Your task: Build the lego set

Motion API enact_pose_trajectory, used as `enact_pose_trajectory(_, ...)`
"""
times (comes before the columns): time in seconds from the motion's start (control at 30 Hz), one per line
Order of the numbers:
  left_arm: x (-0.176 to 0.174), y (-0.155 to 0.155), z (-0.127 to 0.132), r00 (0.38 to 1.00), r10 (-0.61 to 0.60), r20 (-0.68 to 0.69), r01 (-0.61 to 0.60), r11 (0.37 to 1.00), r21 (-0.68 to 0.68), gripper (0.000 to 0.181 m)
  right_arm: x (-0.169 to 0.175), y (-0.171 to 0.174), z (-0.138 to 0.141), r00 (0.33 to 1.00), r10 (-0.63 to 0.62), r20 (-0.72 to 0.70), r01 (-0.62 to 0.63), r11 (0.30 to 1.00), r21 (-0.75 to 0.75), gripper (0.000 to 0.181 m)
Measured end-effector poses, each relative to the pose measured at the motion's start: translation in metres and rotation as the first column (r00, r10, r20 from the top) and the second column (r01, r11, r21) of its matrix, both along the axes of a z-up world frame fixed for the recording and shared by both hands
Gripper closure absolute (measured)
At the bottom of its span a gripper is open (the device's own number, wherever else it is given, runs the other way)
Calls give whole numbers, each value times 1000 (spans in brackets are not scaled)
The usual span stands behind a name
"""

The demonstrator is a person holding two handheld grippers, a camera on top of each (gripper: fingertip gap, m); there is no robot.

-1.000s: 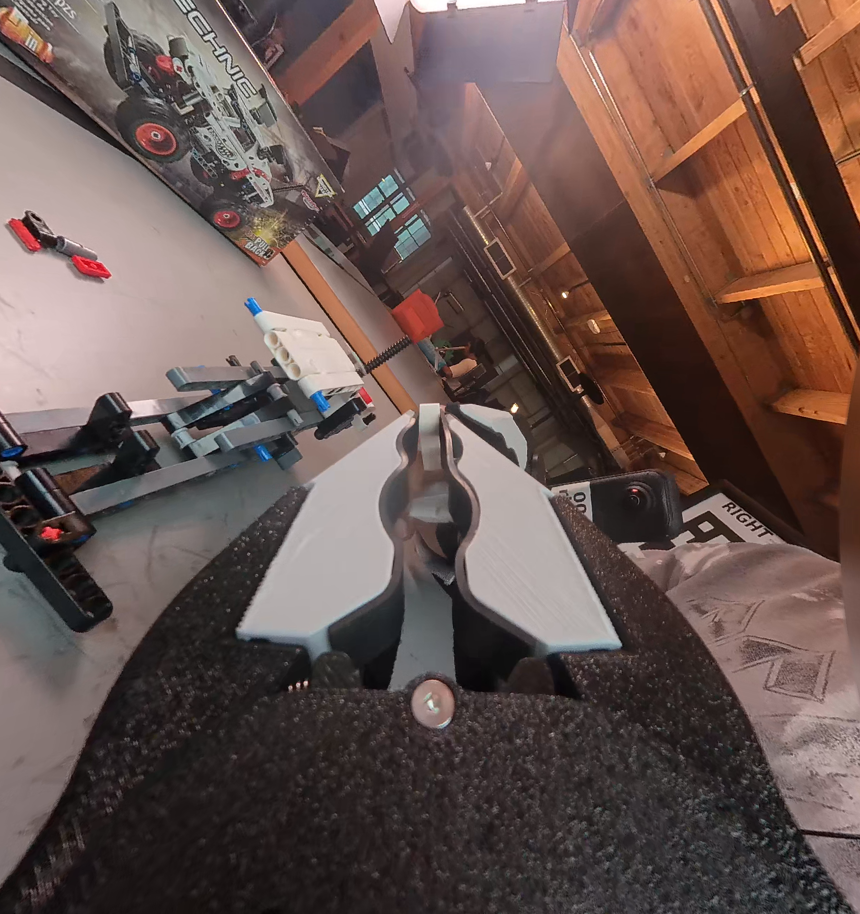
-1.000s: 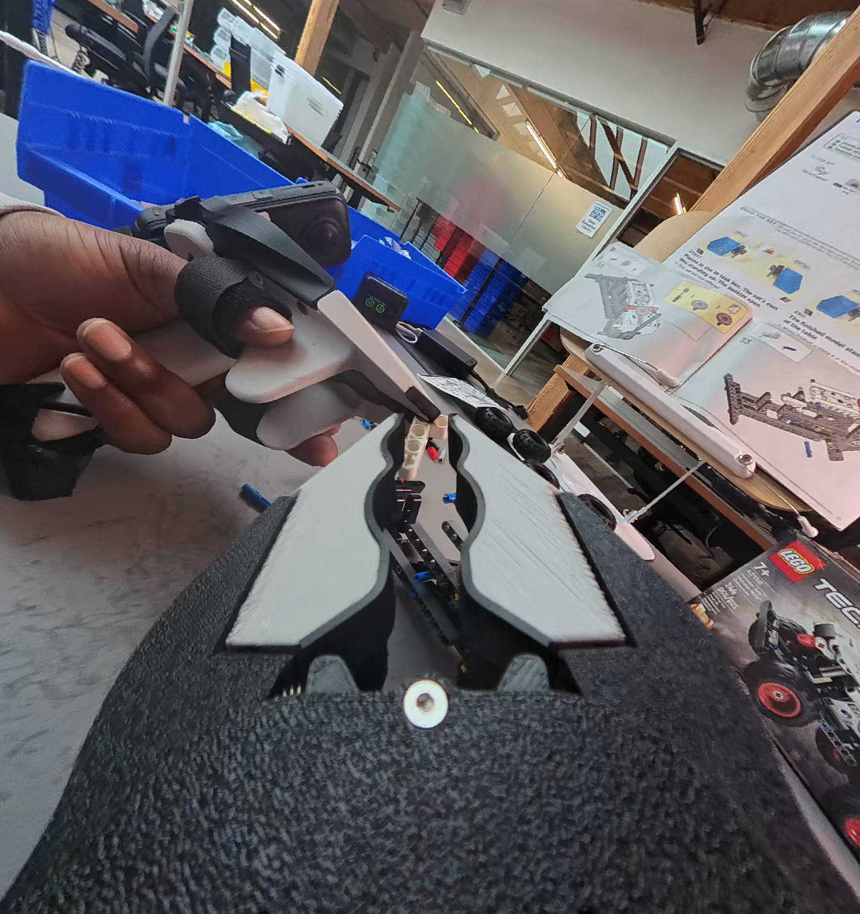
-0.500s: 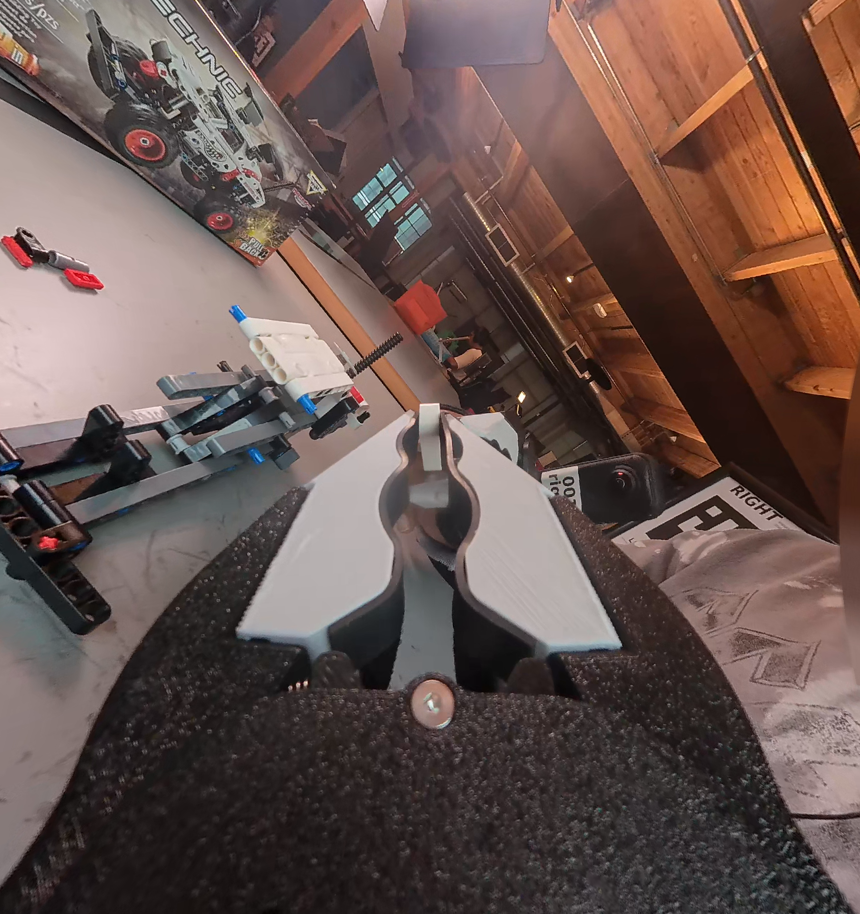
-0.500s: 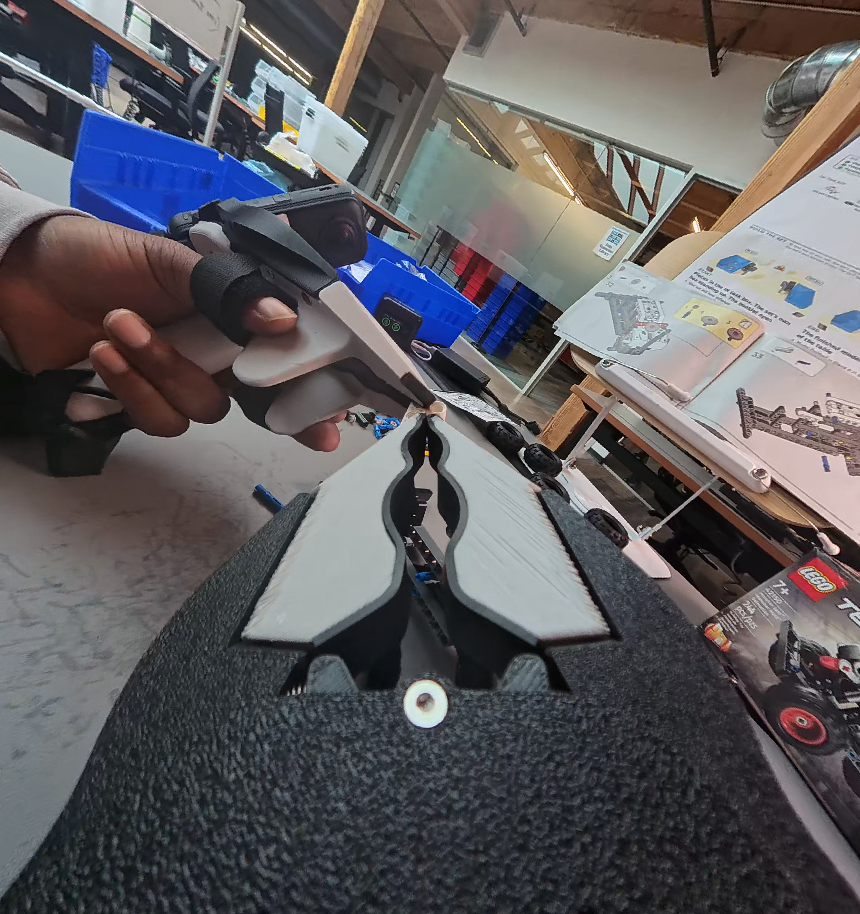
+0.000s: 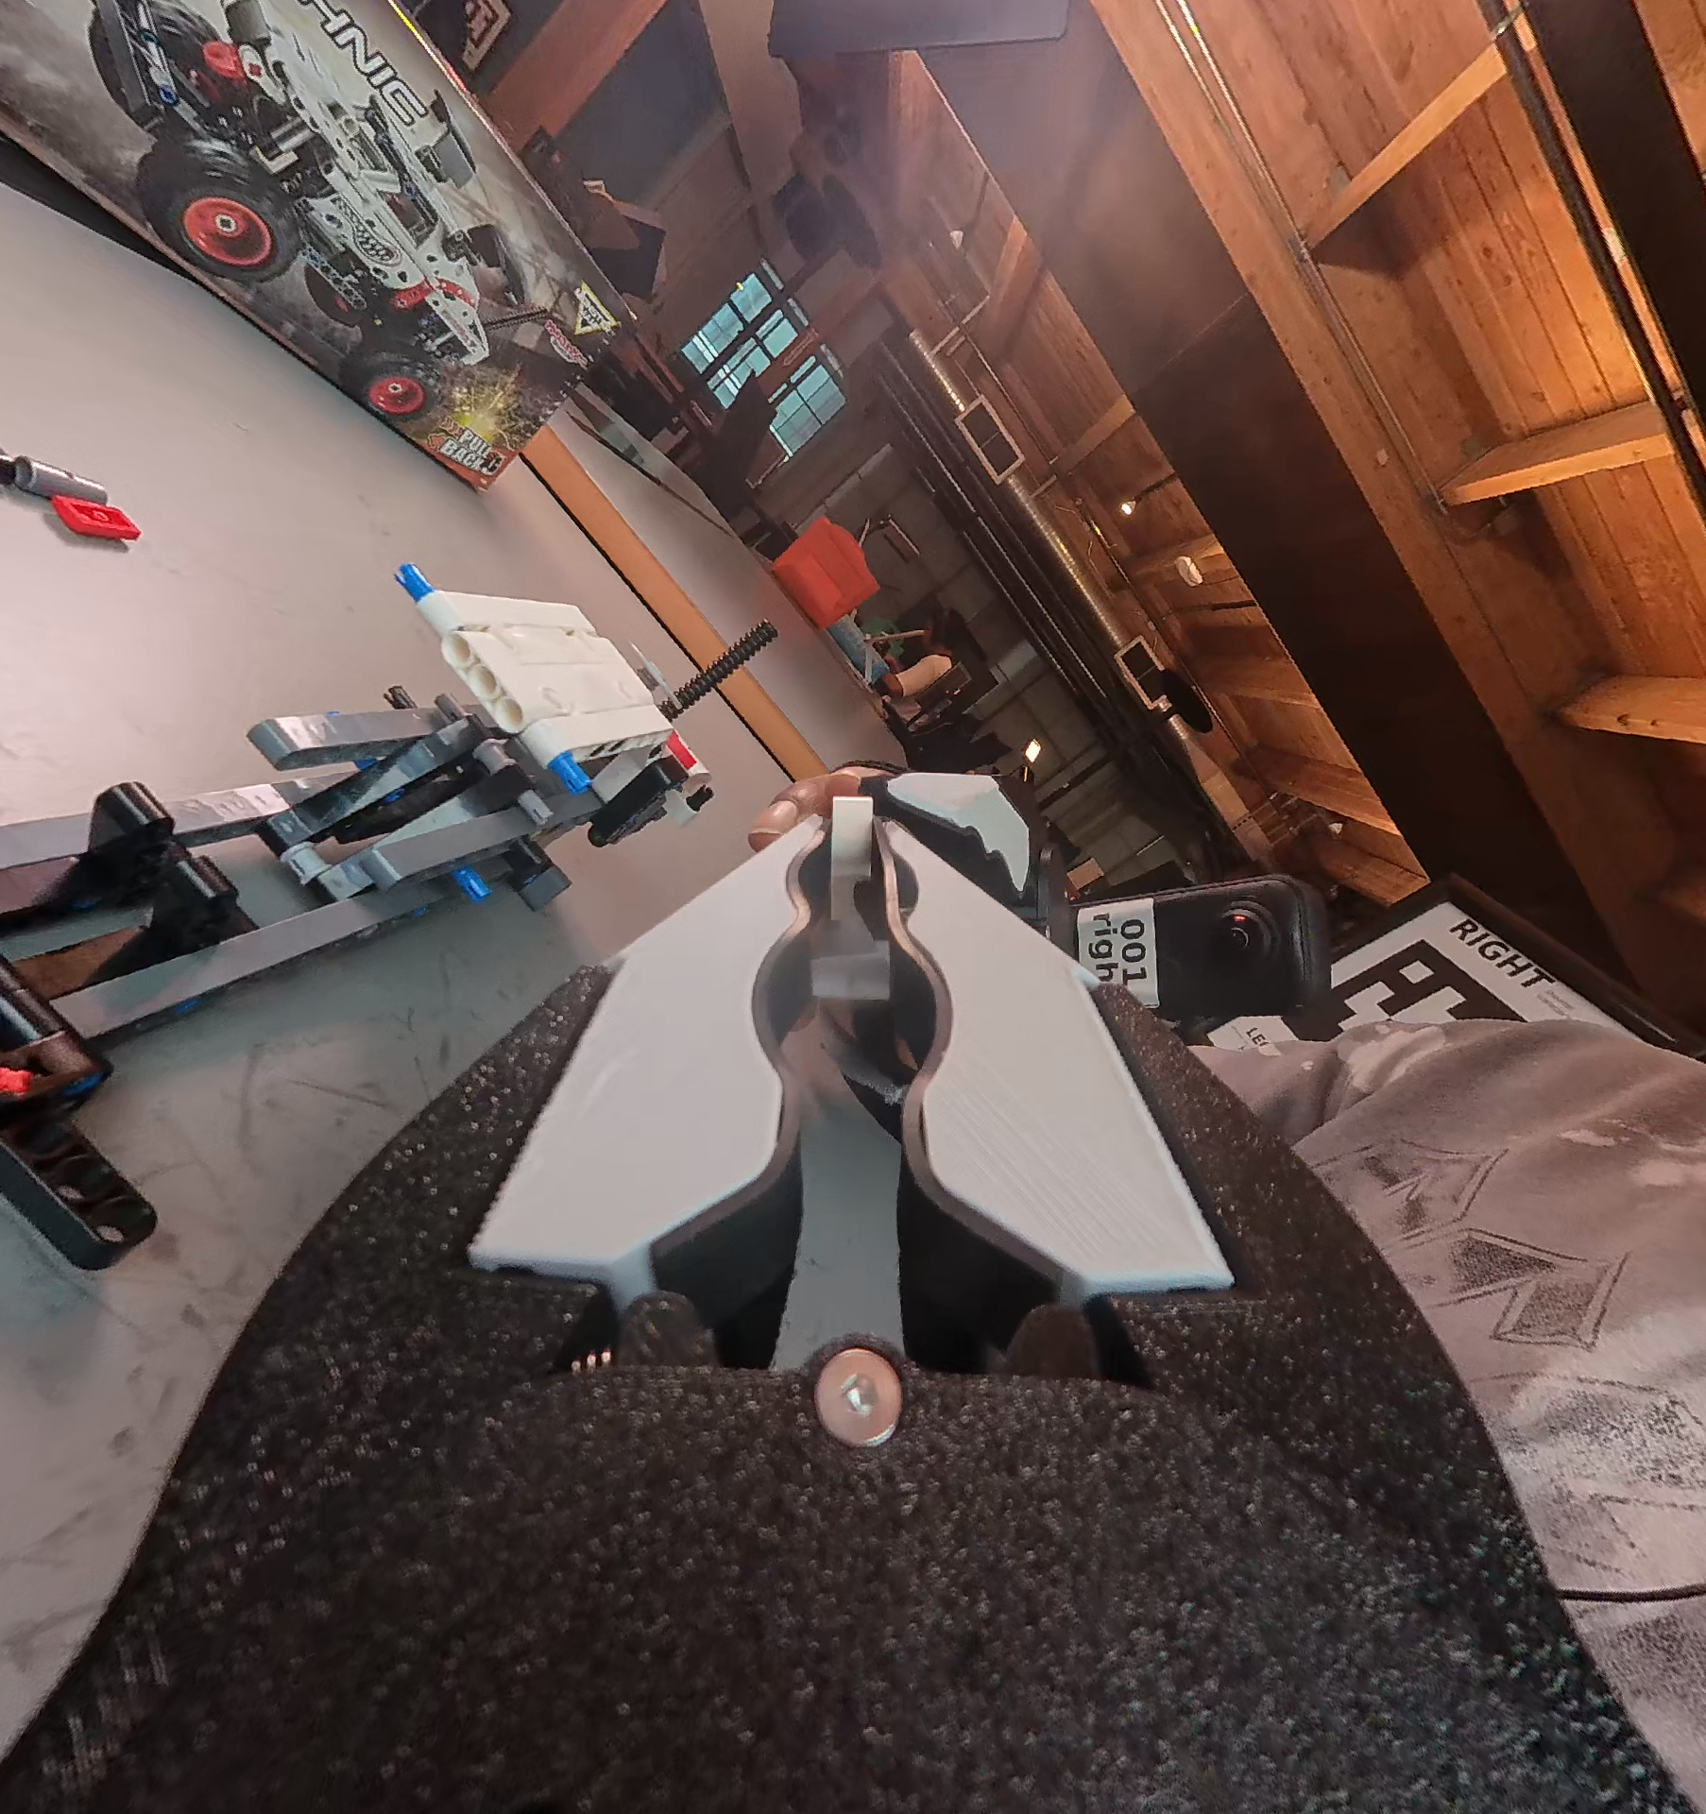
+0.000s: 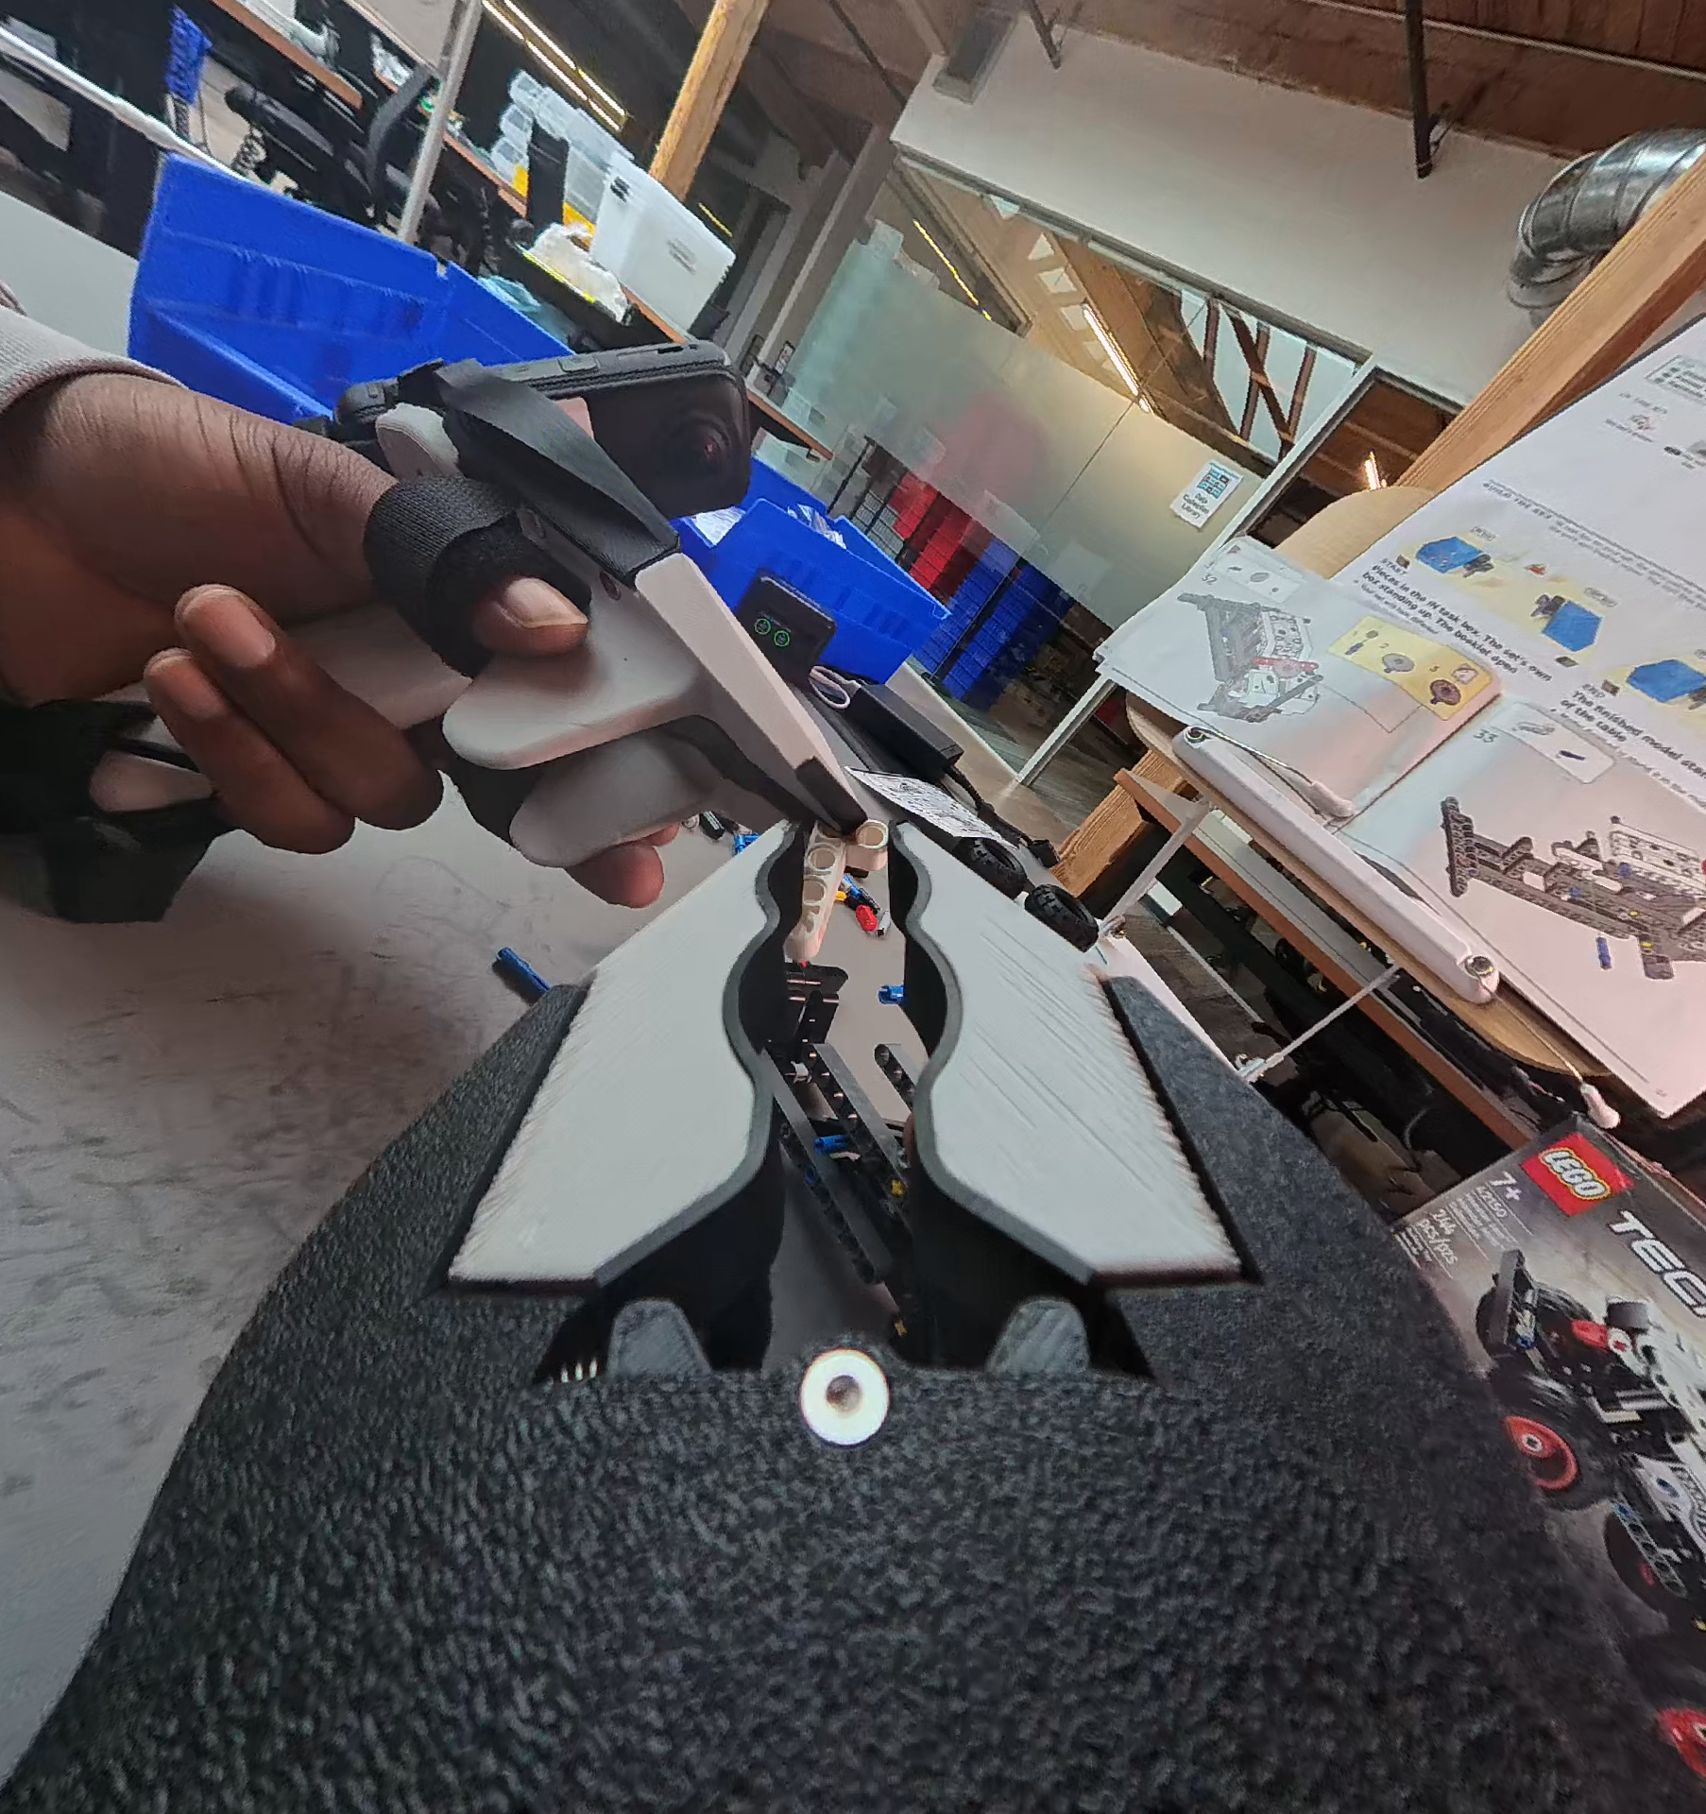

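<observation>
My left gripper (image 5: 849,829) is shut on a thin white Lego beam (image 5: 847,883) and holds it above the table. In the right wrist view a hand holds the left gripper (image 6: 834,810), which points down and right, and the white beam (image 6: 818,888) hangs from its tip. My right gripper (image 6: 844,839) is open, its fingertips on either side of that beam. The right gripper also shows just behind the beam in the left wrist view (image 5: 957,815). The grey, black and white chassis model (image 5: 417,834) lies on the table to the left; part of it shows below the right jaws (image 6: 829,1109).
The set's box lies at the table's far edge (image 5: 319,196) (image 6: 1615,1374). An open instruction booklet (image 6: 1516,785) stands on a holder at right. Loose red parts (image 5: 93,515), black wheels (image 6: 1055,908), a blue pin (image 6: 520,967) and blue bins (image 6: 339,314) are around. The tips of both grippers are at nearly the same place.
The right gripper's jaws, nearly shut half a second ago, have opened around the white beam. The left gripper has stayed shut on the beam and come a little closer to the right one.
</observation>
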State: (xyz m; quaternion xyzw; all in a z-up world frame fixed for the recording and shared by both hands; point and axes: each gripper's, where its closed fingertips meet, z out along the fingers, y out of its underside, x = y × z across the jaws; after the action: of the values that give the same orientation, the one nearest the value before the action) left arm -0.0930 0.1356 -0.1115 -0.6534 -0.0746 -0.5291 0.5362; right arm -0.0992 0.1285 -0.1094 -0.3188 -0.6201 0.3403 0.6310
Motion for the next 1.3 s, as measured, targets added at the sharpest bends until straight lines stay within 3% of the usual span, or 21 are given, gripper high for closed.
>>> enact_pose_trajectory(0.1,0,0,1,1000,-4,13,4,1000,0,174,2,1,1,1000,19,0,-19,1000,-12,173)
enact_pose_trajectory(0.53,2,-1,-3,997,-54,55,57,998,-42,175,6,0,-6,996,62,58,-62,998,-3,174)
enact_pose_trajectory(0.83,24,-20,0,958,-287,18,287,957,-37,164,21,-17,-5,968,232,98,-228,972,-49,174)
enact_pose_trajectory(1.3,27,-23,-3,954,-293,-69,291,956,-40,173,25,-21,-4,962,249,110,-247,969,-29,174)
